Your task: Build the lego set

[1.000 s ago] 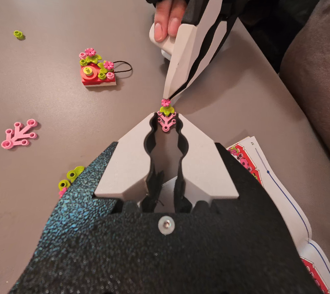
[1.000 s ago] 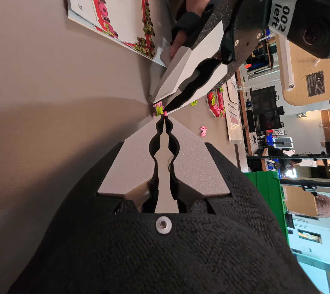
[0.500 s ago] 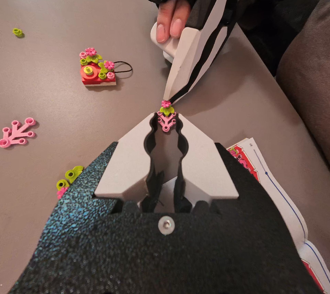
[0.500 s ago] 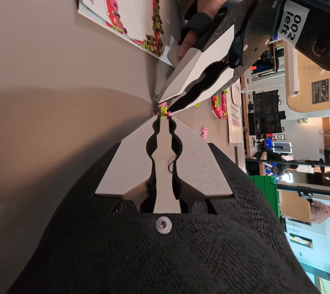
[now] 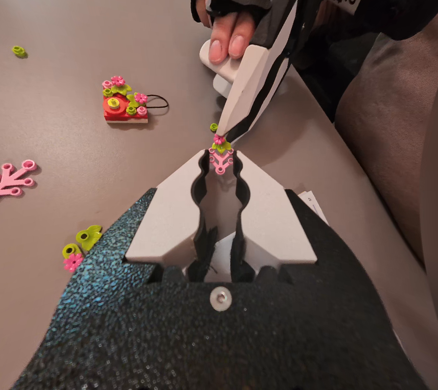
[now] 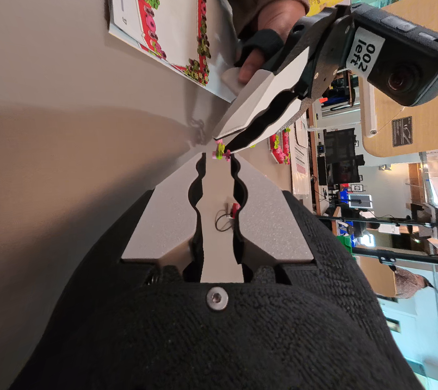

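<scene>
At the centre of the left wrist view, the left gripper [image 5: 221, 160] was clamped on a small pink branch piece [image 5: 220, 163], holding it by its sides just above the grey table [image 5: 71, 11]. A lime leaf [image 5: 221, 147] and a magenta flower [image 5: 219, 139] already sat on the far end of that piece. The right gripper [image 5: 224, 135] came down from the upper right of the frame with its tip at the flower. In the right wrist view its fingers stood apart, with the flower [image 6: 227, 154] lying between the tips rather than pinched, so it appeared to be no longer gripping.

Judged from this, the flower seemed seated on the leaf and this little sprig was close to finished.

Left of centre in the left wrist view lay a red sub-assembly [image 5: 125, 103] on a white base, topped with flowers and leaves and trailing a black cord loop; it looked done as a module. Much remained loose: a second pink branch piece [image 5: 16, 179] at the left edge, two lime leaves [image 5: 81, 241] and a magenta flower [image 5: 73, 261] at the lower left, a lime stud [image 5: 19, 50] at the upper left, and another lime stud [image 5: 213, 127] beside the right gripper's tip.

The instruction booklet [image 6: 170, 13], in the upper part of the right wrist view, pictured a large red frame; nothing that large showed on the near table, so the build looked well short of complete.
</scene>
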The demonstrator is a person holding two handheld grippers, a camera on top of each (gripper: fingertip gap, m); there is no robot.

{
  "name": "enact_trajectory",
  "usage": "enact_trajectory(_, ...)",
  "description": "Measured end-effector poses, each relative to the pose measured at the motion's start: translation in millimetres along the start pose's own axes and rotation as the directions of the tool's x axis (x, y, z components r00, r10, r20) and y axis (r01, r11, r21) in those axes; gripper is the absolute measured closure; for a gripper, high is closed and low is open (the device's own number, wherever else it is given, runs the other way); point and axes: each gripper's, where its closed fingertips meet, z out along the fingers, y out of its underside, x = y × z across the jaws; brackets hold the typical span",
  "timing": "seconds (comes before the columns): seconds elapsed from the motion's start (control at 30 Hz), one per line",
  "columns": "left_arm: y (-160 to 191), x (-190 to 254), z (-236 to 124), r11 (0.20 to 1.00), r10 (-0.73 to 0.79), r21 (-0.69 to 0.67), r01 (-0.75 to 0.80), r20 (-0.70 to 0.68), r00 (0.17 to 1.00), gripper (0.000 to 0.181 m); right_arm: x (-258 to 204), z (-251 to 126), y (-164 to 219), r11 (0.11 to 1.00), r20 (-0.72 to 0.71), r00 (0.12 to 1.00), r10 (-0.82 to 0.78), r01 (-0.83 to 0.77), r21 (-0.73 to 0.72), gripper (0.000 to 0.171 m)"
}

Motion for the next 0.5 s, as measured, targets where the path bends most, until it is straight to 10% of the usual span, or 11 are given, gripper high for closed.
enact_trajectory(0.03, -0.7, 0.5, -0.4, 1.0, -0.003, 0.006, 0.003, -0.006, 1.0, 0.163, 0.8, -0.5, -0.2, 1.0, -0.008, 1.0, -0.009, 0.009, -0.001, 0.153)
enact_trajectory(0.5, -10.5, 11.8, -4.5, 0.994, -0.057, 0.082, 0.066, -0.111, 0.992, 0.163, 11.3, -8.2, -10.6, 0.998, -0.089, 0.995, -0.043, 0.047, 0.038, 0.158)
